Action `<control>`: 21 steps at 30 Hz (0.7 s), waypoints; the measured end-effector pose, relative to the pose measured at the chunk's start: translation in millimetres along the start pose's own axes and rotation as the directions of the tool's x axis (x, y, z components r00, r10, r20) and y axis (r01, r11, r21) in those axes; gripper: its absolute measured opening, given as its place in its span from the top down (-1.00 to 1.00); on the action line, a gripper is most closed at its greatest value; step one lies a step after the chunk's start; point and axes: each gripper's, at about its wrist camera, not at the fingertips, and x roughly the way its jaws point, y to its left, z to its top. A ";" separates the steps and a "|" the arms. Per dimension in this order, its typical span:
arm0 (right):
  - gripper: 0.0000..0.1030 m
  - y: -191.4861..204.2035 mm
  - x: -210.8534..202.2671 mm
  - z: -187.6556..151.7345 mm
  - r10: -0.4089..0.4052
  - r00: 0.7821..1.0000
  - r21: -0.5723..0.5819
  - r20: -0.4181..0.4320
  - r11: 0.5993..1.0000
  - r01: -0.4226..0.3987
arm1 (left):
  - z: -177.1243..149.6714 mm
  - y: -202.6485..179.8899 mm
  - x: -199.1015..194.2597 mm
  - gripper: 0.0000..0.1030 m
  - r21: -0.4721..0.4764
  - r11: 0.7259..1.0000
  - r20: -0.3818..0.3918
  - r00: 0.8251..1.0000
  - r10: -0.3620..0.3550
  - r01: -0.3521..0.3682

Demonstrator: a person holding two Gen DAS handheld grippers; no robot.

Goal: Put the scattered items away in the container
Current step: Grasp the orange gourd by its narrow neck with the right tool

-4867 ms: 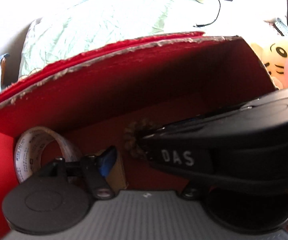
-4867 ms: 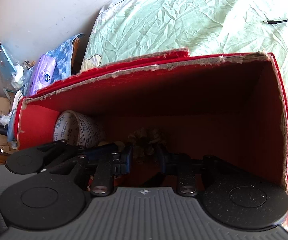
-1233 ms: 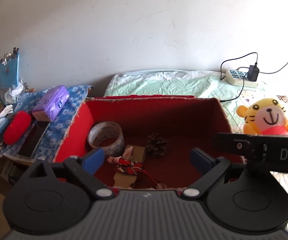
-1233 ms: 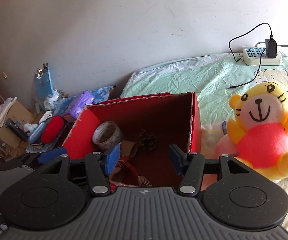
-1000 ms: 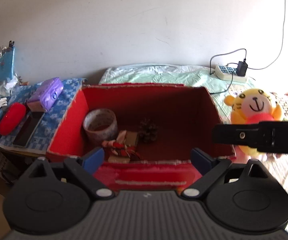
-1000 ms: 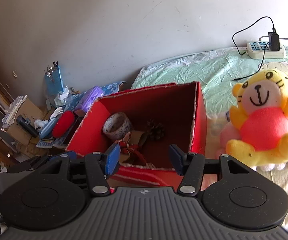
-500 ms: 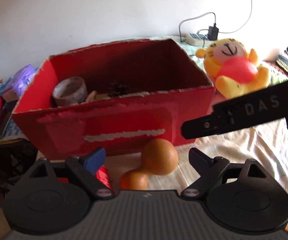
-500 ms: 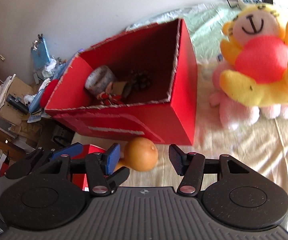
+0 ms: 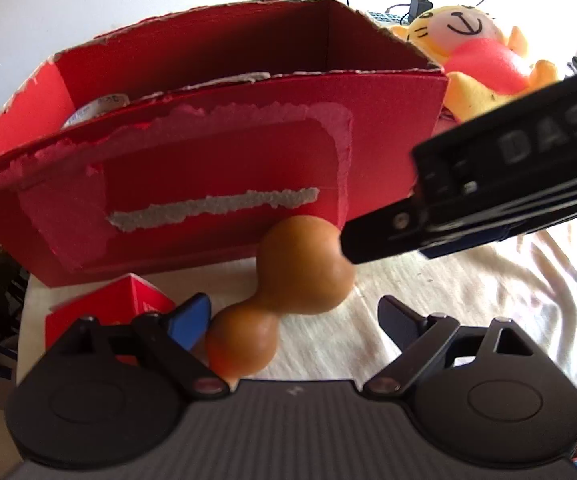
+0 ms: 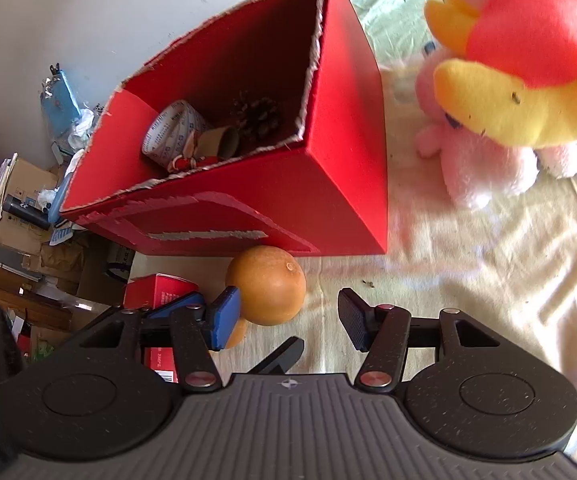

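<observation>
Tools [image 9: 294, 318] [image 10: 286, 316] spread wide, straddling orange gourd [image 9: 284, 288].

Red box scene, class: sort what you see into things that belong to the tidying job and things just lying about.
Job:
red box
orange gourd
small red carton
tape roll
pinecone

Lying about:
yellow plush toy
pink plush toy
charger

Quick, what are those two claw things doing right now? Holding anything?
Left gripper: open, holding nothing; the orange gourd lies between its fingers.
Right gripper: open, empty.
</observation>
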 end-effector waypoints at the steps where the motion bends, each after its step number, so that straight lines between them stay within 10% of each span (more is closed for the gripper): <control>1: -0.12 -0.9 1.2 0.6 -0.003 1.000 0.001 -0.002 1.000 0.003 | -0.2 -0.2 -2.2 -0.80 -0.009 1.000 0.001 1.000 -0.013 0.013; 11: -0.11 -12.8 1.0 3.8 -0.005 1.000 0.020 -0.018 1.000 0.006 | -2.7 -16.2 -21.1 -0.85 0.014 0.994 0.003 0.994 -0.111 0.111; 21: -0.11 -16.2 11.4 -1.4 0.053 0.996 0.082 -0.067 0.996 -0.047 | -4.3 -3.0 -8.0 -0.79 0.047 0.997 -0.018 0.998 -0.054 0.055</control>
